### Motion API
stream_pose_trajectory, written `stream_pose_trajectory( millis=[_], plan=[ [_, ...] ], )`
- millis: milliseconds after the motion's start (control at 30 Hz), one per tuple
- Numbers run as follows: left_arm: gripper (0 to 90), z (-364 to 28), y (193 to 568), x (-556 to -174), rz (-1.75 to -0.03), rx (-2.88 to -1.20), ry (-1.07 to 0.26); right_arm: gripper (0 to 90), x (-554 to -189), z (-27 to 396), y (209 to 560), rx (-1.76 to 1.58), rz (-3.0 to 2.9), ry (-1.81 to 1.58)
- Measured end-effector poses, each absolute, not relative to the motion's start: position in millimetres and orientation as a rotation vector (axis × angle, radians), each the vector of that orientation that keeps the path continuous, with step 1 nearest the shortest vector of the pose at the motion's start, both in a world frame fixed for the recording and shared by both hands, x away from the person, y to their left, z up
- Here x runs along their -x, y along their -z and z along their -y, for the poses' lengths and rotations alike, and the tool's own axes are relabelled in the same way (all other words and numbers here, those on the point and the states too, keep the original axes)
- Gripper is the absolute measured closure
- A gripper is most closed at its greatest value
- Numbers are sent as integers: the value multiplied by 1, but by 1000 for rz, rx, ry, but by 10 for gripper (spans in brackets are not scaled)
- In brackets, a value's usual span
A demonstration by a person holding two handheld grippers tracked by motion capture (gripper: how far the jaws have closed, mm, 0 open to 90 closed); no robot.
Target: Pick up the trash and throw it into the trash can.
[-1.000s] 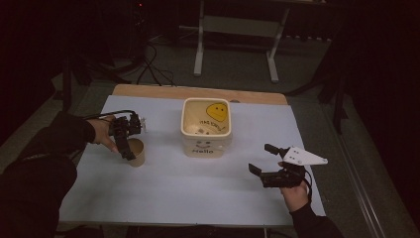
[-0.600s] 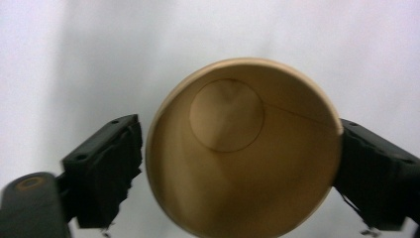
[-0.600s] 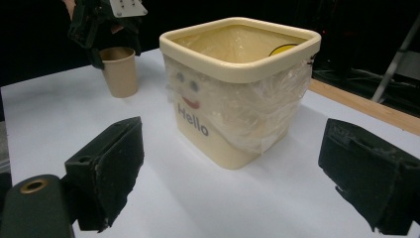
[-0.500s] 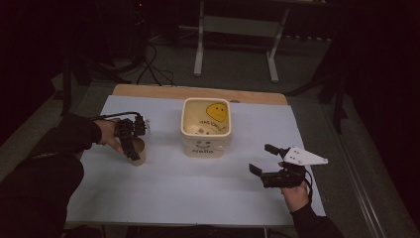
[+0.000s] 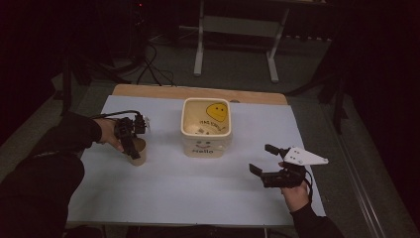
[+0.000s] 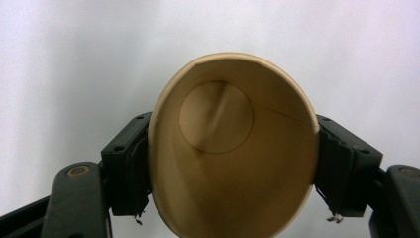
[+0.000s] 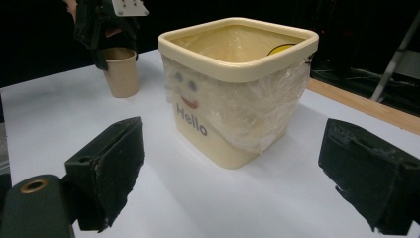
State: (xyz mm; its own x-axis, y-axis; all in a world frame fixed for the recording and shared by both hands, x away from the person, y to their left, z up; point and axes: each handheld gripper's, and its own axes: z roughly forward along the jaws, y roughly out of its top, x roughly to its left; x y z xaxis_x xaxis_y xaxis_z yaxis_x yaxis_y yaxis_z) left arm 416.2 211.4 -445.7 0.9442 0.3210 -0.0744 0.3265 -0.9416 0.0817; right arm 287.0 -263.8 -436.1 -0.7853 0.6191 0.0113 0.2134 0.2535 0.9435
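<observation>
A tan paper cup (image 5: 137, 154) stands upright on the white table cover (image 5: 163, 198), left of a cream square bin (image 5: 205, 148). My left gripper (image 5: 130, 148) comes down on the cup from above. Its jaws have just been closing, and the pads now press the cup's rim (image 6: 233, 148) into an oval. The cup is empty inside. My right gripper (image 5: 261, 158) rests open at the table's right front and holds nothing. In the right gripper view its jaws (image 7: 237, 166) stand wide apart, facing the bin (image 7: 233, 99), with the cup (image 7: 121, 72) and the left gripper (image 7: 101, 29) beyond.
The bin has a clear plastic liner, a smiley face and the word "Hello" on its front. A wooden table edge (image 5: 198, 92) shows behind the cover. Past it are a dark floor, cables and a metal stand (image 5: 235, 44).
The left gripper has come down around the paper cup and its jaws have closed onto the rim. The right gripper has kept still.
</observation>
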Motion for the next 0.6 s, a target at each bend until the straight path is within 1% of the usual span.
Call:
stream_pose_trajectory(
  millis=[267, 600],
  plan=[
    [300, -207, 435, -416, -481, -2996, 103, 102, -287, 264, 437, -766, -2169, -1545],
    [306, -201, 415, -418, -466, -2994, 116, 102, -288, 264, 437, -768, -2168, -1547]
  ],
)
